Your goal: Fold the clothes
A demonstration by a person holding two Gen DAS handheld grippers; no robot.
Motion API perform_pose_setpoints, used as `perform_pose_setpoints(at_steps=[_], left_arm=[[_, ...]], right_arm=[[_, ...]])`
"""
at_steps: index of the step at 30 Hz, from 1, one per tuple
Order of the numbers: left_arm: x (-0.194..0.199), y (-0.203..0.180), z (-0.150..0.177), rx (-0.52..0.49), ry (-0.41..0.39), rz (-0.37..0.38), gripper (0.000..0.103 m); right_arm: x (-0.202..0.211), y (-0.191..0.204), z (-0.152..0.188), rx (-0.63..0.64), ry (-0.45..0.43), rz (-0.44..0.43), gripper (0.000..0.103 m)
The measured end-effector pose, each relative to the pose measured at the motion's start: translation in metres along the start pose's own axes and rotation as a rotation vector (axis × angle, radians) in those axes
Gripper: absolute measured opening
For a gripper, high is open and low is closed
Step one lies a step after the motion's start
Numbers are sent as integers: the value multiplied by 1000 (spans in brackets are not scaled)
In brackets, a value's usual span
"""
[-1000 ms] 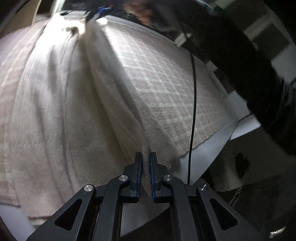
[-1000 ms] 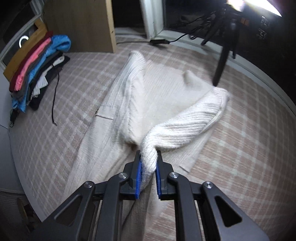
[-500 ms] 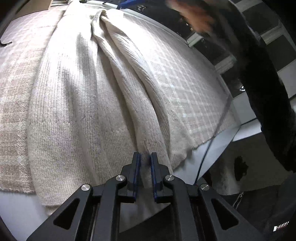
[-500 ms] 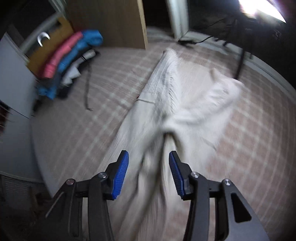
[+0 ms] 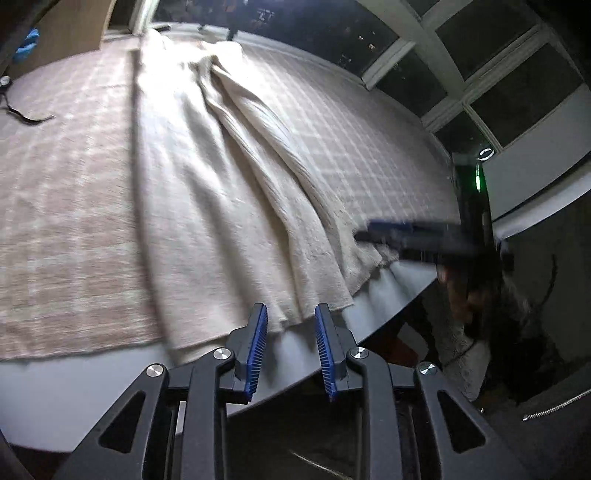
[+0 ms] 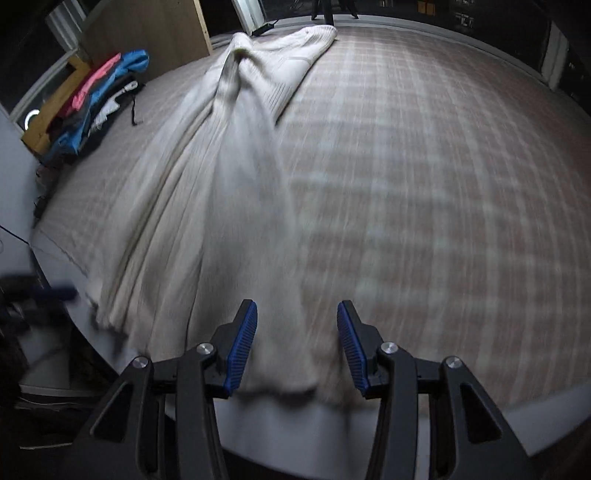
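A cream knitted garment lies stretched lengthwise on the checked tablecloth, its hem at the near table edge. My left gripper hovers just short of that hem. Its jaws are opening and nothing is between the pads. In the right wrist view the garment runs from the far end to the near edge. My right gripper stands open above the hem's right part, its pads clear of the cloth. The right gripper shows as a blur by the hem's right corner in the left wrist view.
A pile of folded clothes lies at the far left beside a wooden board. A black strap rests on the cloth. The grey table edge runs along the front. Windows stand at the right.
My right gripper let go of the sleeve cuff, opened and swept back to the near hem. My left gripper parted its jaws off the hem fold and drew back a little.
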State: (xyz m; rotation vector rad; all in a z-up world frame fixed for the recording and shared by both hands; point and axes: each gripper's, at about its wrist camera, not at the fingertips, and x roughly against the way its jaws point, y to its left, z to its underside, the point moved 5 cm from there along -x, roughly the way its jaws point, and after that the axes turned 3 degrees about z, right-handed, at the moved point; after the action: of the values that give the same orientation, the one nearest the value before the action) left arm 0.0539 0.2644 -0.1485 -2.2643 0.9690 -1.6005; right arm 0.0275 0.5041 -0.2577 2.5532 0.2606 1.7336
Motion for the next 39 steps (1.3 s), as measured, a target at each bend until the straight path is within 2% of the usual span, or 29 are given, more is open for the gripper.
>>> perform_pose_setpoints(at_steps=[4, 5, 6, 7, 8, 12, 14, 17, 21, 23, 24, 25, 27, 28, 32, 35, 37, 38, 39], left_arm=[[24, 9, 6, 0, -22, -24, 25], [29, 10, 9, -2, -27, -32, 25], [34, 11, 13, -5, -31, -41, 25], [41, 14, 15, -9, -33, -48, 25], [45, 15, 18, -14, -36, -53, 25], [58, 18, 29, -14, -47, -62, 25], [63, 22, 34, -9, -50, -65, 25], [68, 26, 40, -8, -43, -65, 25], [69, 28, 44, -21, -27, -70, 25], [68, 29, 43, -24, -24, -76, 27], [67, 30, 42, -23, -24, -80, 27], [67, 30, 41, -25, -24, -80, 27], [66, 31, 37, -29, -24, -80, 27], [65, 31, 34, -34, -24, -75, 27], [56, 22, 17, -92, -15, -62, 27], [46, 11, -6, -146, -8, -38, 27], [41, 6, -26, -200, -2, -40, 27], [38, 3, -33, -230, 3, -41, 27], [34, 0, -40, -257, 8, -40, 27]], right_arm=[[-5, 21, 21, 89, -26, 121, 44], [-6, 22, 21, 82, -35, 114, 37], [-7, 23, 21, 73, -44, 105, 21], [-8, 22, 20, 49, -51, 82, 10], [-7, 22, 19, 39, -53, 79, 9], [6, 38, 12, 74, -109, 83, 8], [19, 58, 8, 138, -159, 89, 8], [26, 97, 4, 304, -198, 119, 8], [-3, 152, 16, 546, -117, 134, 9], [-21, 168, 27, 639, -66, 134, 9], [-27, 171, 31, 646, -30, 112, 11], [-30, 172, 32, 632, 1, 92, 14], [-25, 171, 32, 589, 16, 30, 37], [-17, 166, 29, 559, 4, -12, 40], [7, 129, -3, 416, -58, -114, 40], [5, 95, -40, 334, -99, -69, 40], [2, 72, -65, 264, -119, -84, 40], [1, 60, -78, 223, -128, -101, 38], [-3, 48, -89, 184, -129, -111, 30]])
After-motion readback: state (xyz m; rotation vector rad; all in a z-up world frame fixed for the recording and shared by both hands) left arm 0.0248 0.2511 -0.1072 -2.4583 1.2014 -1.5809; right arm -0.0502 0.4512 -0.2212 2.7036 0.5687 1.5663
